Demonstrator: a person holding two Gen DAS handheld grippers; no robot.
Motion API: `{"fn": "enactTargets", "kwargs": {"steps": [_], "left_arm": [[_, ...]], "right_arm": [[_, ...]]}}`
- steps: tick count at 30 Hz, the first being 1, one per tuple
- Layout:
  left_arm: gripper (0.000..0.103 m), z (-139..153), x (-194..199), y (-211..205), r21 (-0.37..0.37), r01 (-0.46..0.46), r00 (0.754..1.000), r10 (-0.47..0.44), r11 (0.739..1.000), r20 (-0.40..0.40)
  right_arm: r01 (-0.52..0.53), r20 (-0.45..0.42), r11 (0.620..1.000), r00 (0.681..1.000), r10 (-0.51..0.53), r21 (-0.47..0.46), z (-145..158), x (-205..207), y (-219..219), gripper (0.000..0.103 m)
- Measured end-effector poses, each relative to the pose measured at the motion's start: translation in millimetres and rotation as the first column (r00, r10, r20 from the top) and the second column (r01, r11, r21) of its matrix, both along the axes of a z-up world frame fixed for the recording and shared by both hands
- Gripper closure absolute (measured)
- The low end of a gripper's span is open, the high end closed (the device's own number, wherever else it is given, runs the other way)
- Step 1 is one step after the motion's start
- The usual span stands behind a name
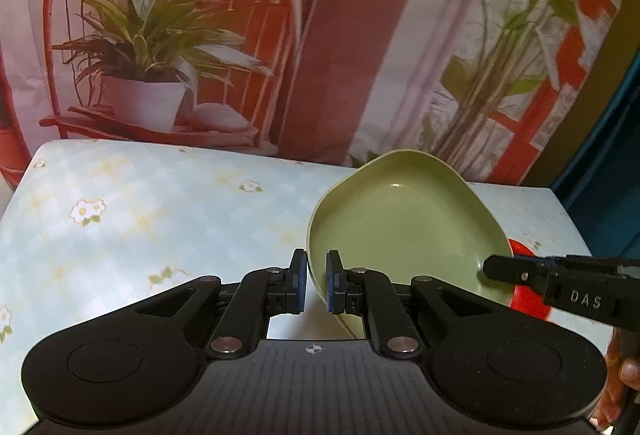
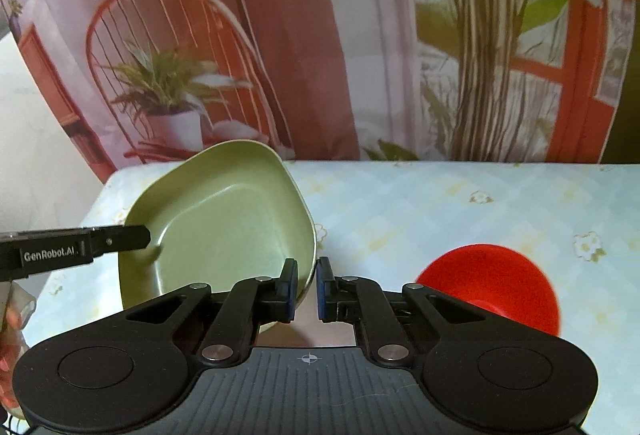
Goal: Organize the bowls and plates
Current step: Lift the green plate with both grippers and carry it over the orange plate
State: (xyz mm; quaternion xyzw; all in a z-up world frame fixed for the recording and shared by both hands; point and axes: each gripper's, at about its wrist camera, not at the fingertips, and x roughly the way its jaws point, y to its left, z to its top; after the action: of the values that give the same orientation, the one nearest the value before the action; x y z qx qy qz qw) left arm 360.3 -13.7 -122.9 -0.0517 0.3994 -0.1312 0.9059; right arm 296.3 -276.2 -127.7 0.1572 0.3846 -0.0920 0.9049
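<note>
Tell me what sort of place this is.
Probably a home-style staged dining spot: a table under a flowered cloth, a green dish and red bowl, and a printed backdrop of chair and plants.

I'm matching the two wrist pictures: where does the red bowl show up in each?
Left wrist: the red bowl is at lower right, mostly hidden behind the green plate and the other gripper's fingers.
Right wrist: the red bowl is at lower right, upside down on the table.
Shared landmark: the green plate.
</note>
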Motion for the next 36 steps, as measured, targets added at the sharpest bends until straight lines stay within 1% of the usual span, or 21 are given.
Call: {"fn": "enactTargets", "kwargs": {"steps": [8, 14, 23, 28, 36], "left_arm": [[0.092, 2, -32, -28, -0.021, 0.029, 0.999, -0.029, 0.999, -0.015], [0.092, 3, -51, -56, -0.019, 0.079, 0.997, -0.079, 0.997, -0.015], [0.092, 0, -69, -94, -0.018, 0.148, 0.989, -0.149, 0.989, -0.025], [0.092, -2, -76, -108, -0.025, 0.170, 0.985, -0.171, 0.985, -0.035], [0.092, -11, -85, -129, -0.026, 0.215, 0.975, -0.216, 0.976, -0.058]], "right_arm": [[0.011, 0.026, 1.000, 1.000, -0.011, -0.018, 19, -49, -14, 0.095], [0.039, 0.033, 0.999, 0.999, -0.038, -0.020, 23, -89, -33, 0.095], [0.094, 0.037, 0.996, 0.995, -0.093, -0.015, 22, -142, -60, 0.096], [0.121, 0.040, 0.993, 0.992, -0.120, -0.011, 21, -162, -69, 0.096], [0.152, 0.020, 0.988, 0.988, -0.152, -0.012, 15, -188, -84, 0.096]]}}
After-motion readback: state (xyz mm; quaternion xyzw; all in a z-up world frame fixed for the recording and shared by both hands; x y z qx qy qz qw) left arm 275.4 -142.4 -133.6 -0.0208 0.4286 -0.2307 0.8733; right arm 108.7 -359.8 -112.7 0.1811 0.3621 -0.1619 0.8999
